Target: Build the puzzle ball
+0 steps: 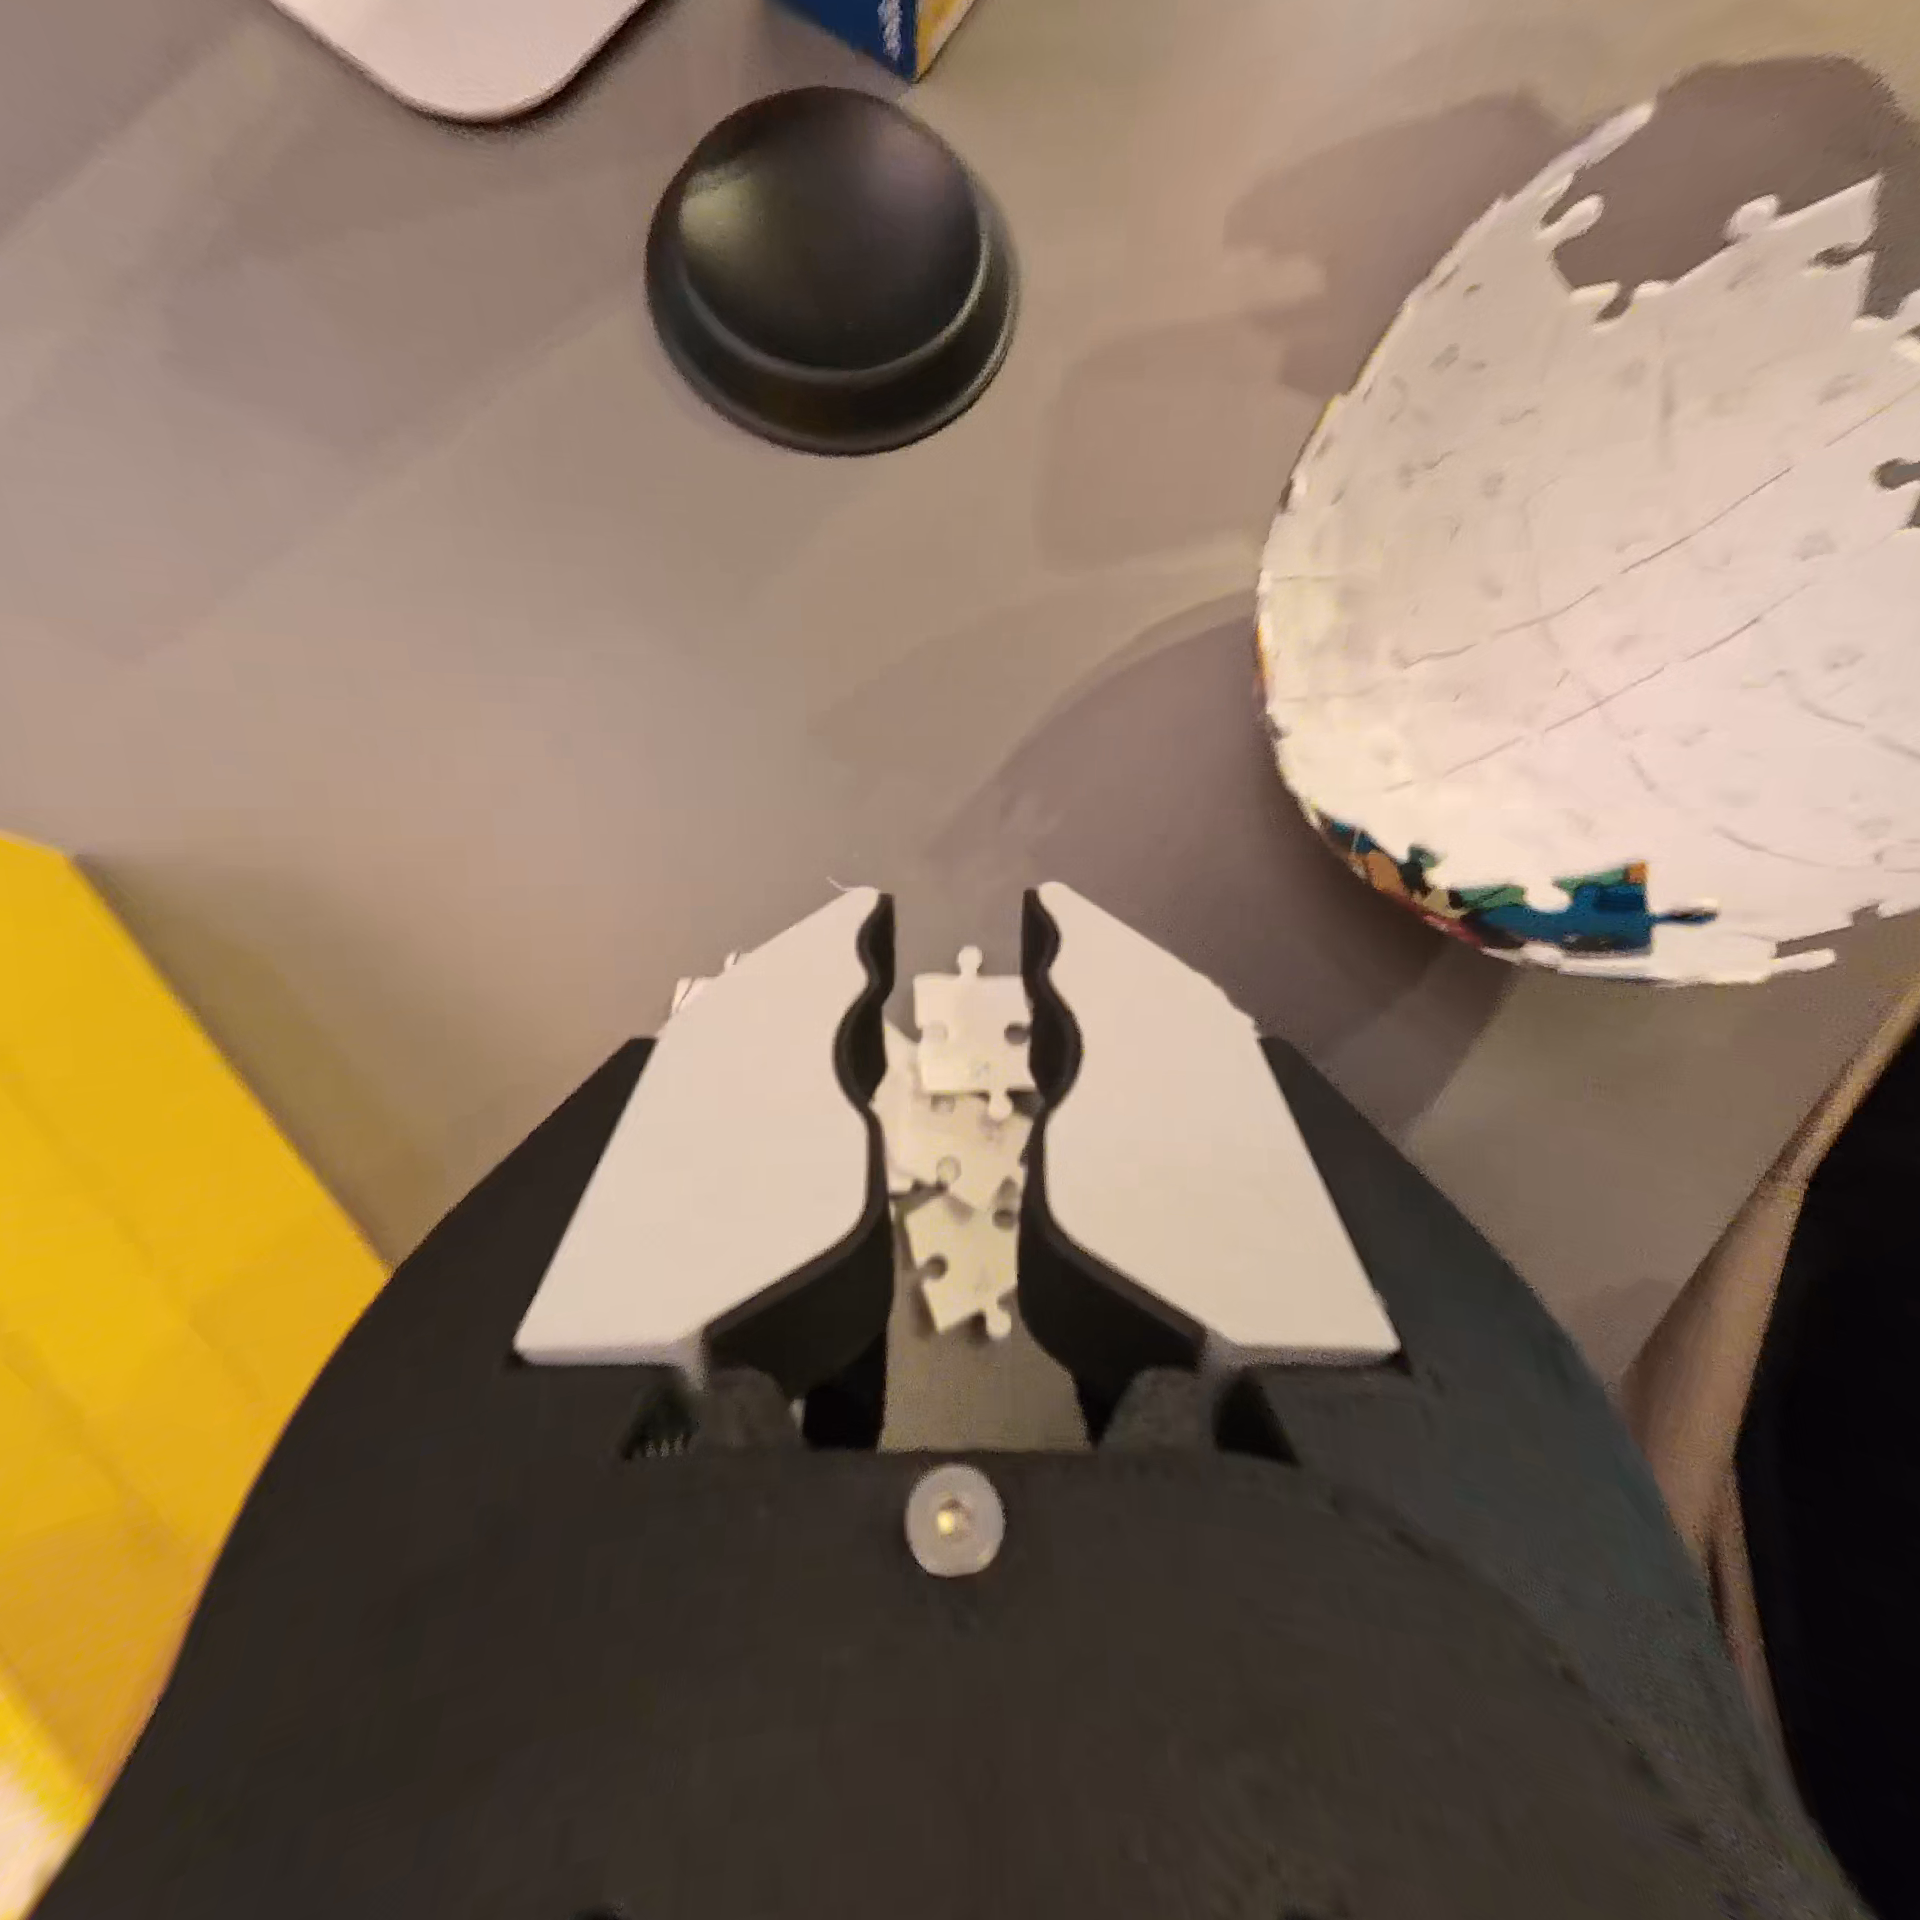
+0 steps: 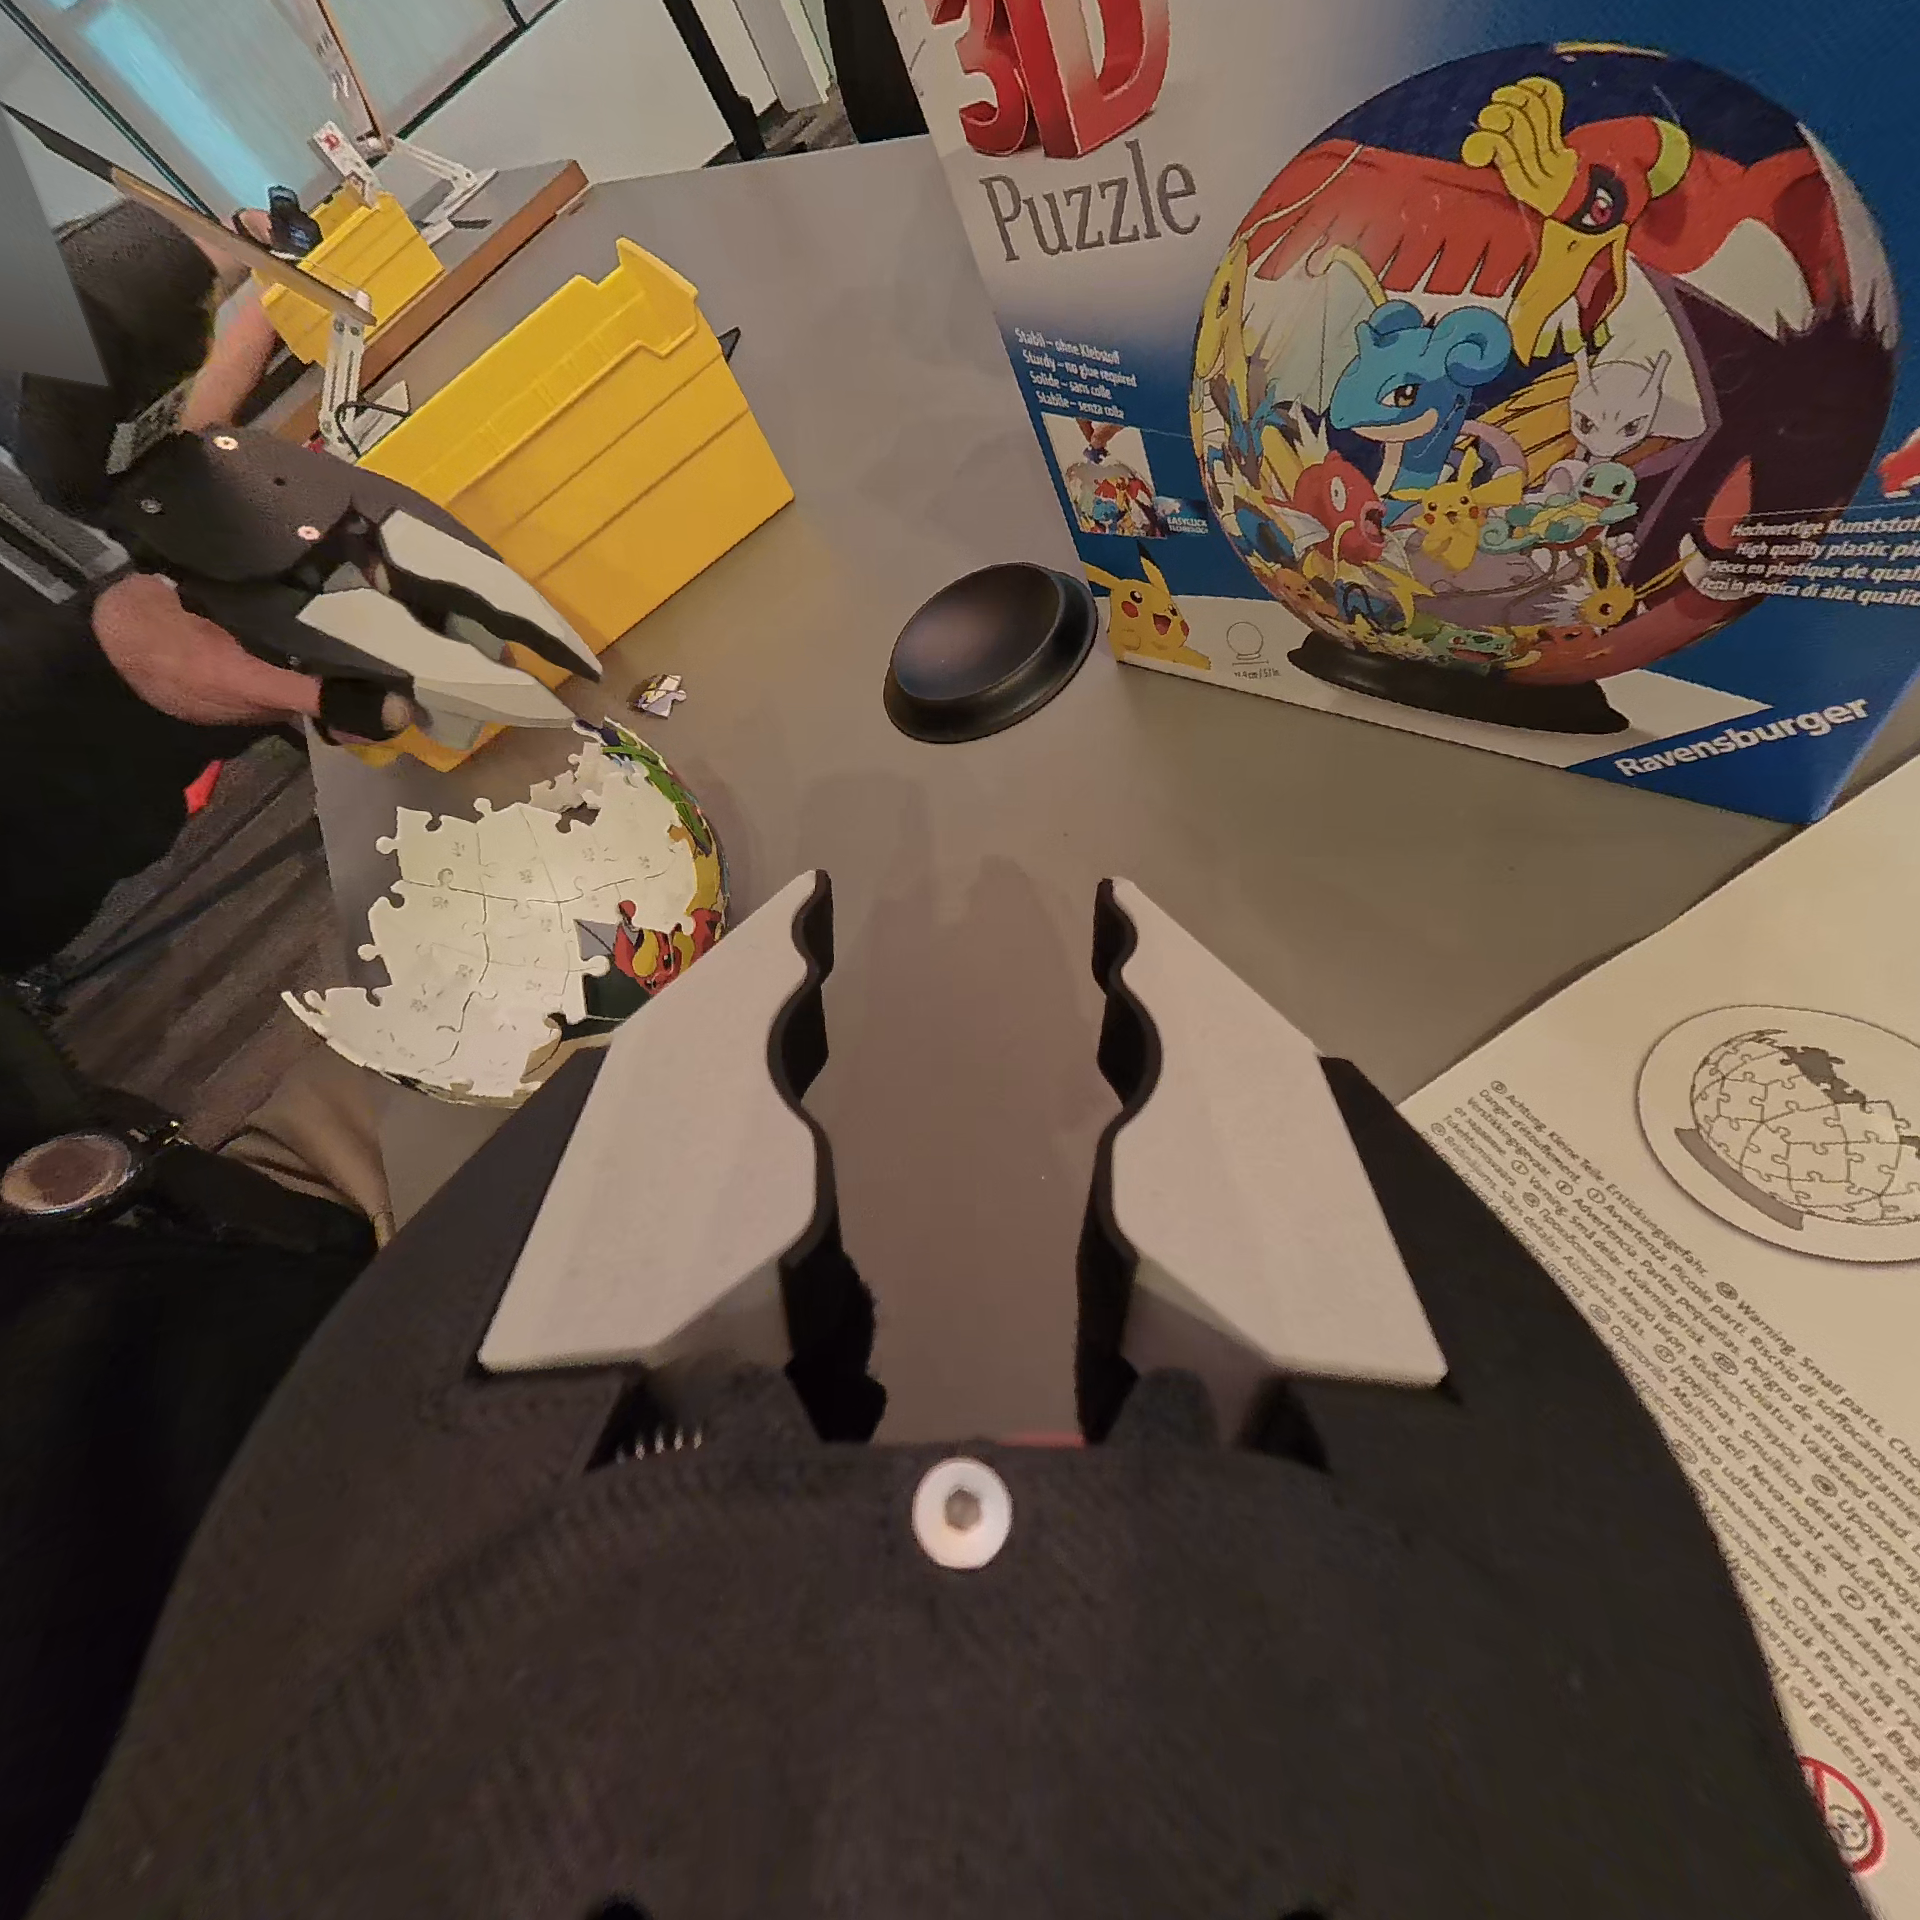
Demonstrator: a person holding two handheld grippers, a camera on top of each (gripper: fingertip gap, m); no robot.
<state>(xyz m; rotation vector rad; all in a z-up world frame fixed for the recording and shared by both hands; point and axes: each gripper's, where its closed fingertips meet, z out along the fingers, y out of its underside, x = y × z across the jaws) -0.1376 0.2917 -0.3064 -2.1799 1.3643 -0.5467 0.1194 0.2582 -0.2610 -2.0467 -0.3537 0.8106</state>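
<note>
My left gripper (image 1: pixel 956 904) is shut on a short strip of joined puzzle pieces (image 1: pixel 966 1122), white backs up, held between its pads. It hovers over the grey table, left of the half-built puzzle ball (image 1: pixel 1610 623), a bowl-like shell with a white inside and a colourful outer rim. In the right wrist view the left gripper (image 2: pixel 584 696) sits just above the far edge of the half ball (image 2: pixel 499 935). My right gripper (image 2: pixel 961 883) is open and empty above the table, right of the ball. The black round stand (image 2: pixel 987 649) is ahead of it and also shows in the left wrist view (image 1: pixel 831 270).
A yellow bin (image 2: pixel 582 468) stands at the far left and shows at the left edge in the left wrist view (image 1: pixel 125 1195). The puzzle box (image 2: pixel 1455 364) stands upright at the back right. An instruction sheet (image 2: pixel 1662 1247) lies at the right. A loose piece (image 2: pixel 663 691) lies near the bin. The left gripper's tips are roughly 25 cm from the right gripper's. The half-built puzzle ball (image 1: pixel 1610 623) is about 15 cm from both grippers' fingertips.
</note>
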